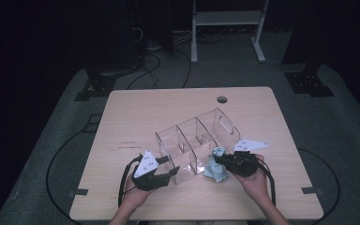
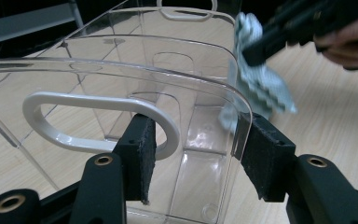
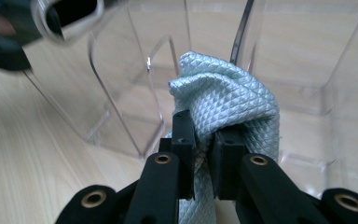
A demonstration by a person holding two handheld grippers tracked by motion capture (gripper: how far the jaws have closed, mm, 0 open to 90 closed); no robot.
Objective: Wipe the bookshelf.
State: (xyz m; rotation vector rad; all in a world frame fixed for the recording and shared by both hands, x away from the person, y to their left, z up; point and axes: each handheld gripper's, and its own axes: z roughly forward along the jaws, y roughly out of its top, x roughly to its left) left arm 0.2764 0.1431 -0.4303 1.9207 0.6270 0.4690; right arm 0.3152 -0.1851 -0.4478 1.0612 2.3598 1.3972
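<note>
On the bench (image 1: 136,117), the left gripper (image 2: 193,154) has its fingers clamped across the handled end wall of the clear divided organiser (image 1: 194,140), while the right gripper (image 3: 204,140), fingers pinched tight on a pale-blue quilted cloth (image 3: 223,100), holds it against the organiser's side.

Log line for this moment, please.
left tongs: clamp clear organizer end wall | right tongs: hold pale cloth against organizer
</note>
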